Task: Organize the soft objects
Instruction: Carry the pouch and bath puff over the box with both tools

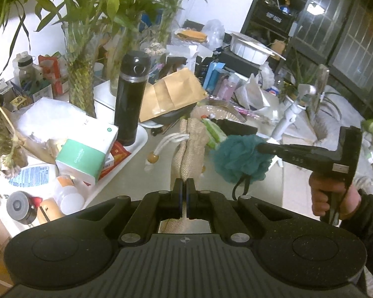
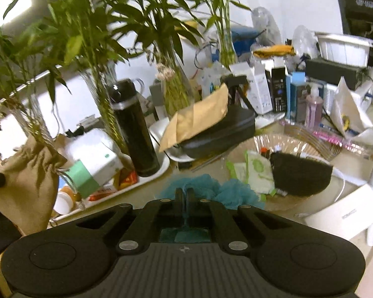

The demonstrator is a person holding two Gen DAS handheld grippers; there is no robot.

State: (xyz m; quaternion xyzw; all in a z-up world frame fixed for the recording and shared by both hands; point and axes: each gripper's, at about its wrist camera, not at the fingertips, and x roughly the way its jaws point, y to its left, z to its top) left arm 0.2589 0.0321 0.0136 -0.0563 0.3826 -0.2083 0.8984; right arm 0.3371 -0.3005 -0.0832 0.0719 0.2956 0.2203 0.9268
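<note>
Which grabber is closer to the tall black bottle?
Left. The left gripper, shut on the burlap bag, is just right of the black bottle. The right gripper, clamping the teal pouf, sits farther right, beyond the bag.

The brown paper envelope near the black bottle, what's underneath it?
The brown paper envelope leans on a dark zippered case, which sits over a white dish. Whatever else lies beneath is covered.
</note>
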